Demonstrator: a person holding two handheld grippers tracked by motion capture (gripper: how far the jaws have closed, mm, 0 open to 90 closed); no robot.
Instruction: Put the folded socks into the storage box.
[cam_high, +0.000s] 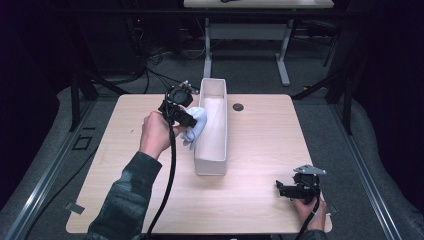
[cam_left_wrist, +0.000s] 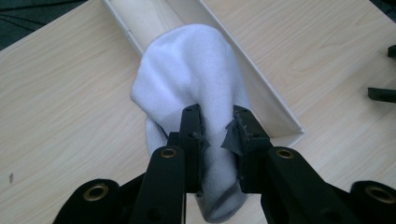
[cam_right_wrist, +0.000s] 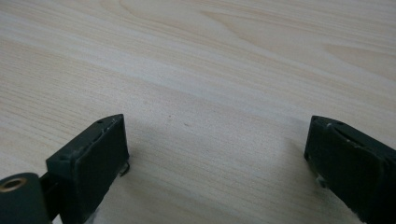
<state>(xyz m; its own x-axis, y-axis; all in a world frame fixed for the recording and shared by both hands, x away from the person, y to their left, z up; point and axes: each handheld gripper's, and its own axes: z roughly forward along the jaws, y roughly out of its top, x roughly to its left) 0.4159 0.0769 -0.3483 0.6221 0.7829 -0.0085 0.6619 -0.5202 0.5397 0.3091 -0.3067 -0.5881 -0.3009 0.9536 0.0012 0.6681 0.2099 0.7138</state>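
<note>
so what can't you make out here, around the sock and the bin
- Sock: its lower end is cut off by the left gripper view's bottom edge and hidden by the left gripper.
- Bin: its inside near the sock is hidden by its wall in the high view.
- Dark round spot: too small to identify.

Middle of table (cam_high: 125, 150): a long white box (cam_high: 212, 160) stands here, running from 12 to 6 o'clock.
Box's 9 o'clock wall: the left gripper (cam_high: 186, 120) and its white sock (cam_high: 196, 127) block it.
Box's 3 o'clock side: bare wood, room to pass.
5 o'clock corner: the right gripper (cam_high: 281, 190) sits here.
</note>
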